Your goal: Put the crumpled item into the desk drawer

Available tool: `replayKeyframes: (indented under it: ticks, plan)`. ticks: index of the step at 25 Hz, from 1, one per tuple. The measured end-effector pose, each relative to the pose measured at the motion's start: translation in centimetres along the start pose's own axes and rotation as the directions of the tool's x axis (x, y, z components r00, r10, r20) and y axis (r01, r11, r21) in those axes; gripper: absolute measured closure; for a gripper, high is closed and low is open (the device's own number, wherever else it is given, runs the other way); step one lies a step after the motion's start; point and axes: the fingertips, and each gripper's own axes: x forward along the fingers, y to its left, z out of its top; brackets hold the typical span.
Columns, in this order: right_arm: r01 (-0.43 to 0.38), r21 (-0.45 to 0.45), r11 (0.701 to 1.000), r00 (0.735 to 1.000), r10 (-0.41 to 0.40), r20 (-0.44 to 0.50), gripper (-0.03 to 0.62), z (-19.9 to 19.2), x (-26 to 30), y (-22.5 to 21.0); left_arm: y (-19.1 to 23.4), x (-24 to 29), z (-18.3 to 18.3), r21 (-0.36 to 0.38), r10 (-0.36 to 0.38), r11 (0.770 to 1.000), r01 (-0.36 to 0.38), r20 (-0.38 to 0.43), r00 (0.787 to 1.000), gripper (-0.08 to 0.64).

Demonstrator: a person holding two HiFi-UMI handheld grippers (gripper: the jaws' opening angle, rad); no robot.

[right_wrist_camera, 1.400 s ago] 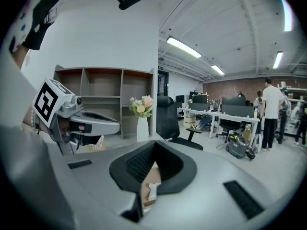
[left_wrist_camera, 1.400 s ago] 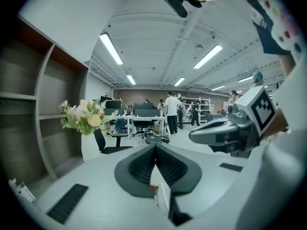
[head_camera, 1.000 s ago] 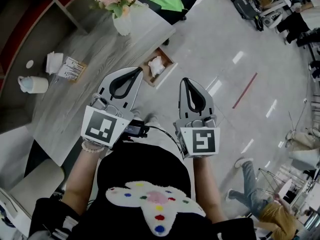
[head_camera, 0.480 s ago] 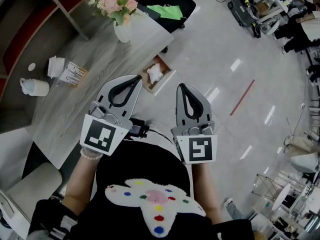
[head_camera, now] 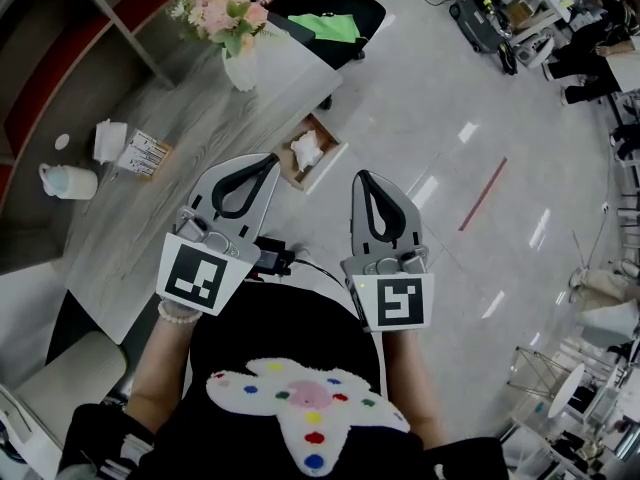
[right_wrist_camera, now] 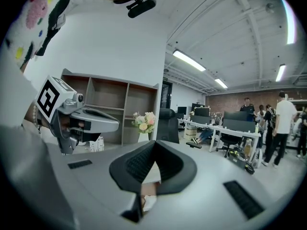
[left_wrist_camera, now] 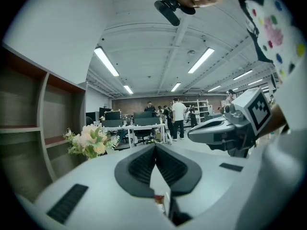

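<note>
A crumpled white item (head_camera: 305, 151) lies inside the open wooden drawer (head_camera: 333, 140) at the edge of the grey desk (head_camera: 180, 178). My left gripper (head_camera: 268, 160) hangs in front of me, its tip just short of the drawer. It is shut with nothing between its pads. To its right, over the floor, my right gripper (head_camera: 365, 177) is also shut and empty. In the left gripper view the jaws (left_wrist_camera: 155, 145) meet at a point, and the right gripper view shows its jaws (right_wrist_camera: 154, 143) closed the same way. Both point roughly level across the room.
On the desk stand a vase of flowers (head_camera: 232, 28), a white jug (head_camera: 68, 181), a small printed box (head_camera: 142, 152) and a white tissue wad (head_camera: 108, 136). A black chair with a green item (head_camera: 328, 10) stands beyond the desk. Several people and workstations (left_wrist_camera: 177, 119) fill the far room.
The head view has drifted slightly, so the desk and drawer sit a little higher in the picture. Both grippers keep the same pose and stay shut.
</note>
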Motion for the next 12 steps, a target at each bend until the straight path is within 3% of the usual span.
replayKeyframes:
  ticks: [12]
  plan:
    - [-0.008, -0.007, 1.000, 1.000, 0.008, -0.004, 0.588, 0.13, 0.11, 0.46, -0.26, 0.42, -0.31, -0.012, -0.022, 1.000, 0.022, -0.007, 1.000, 0.549]
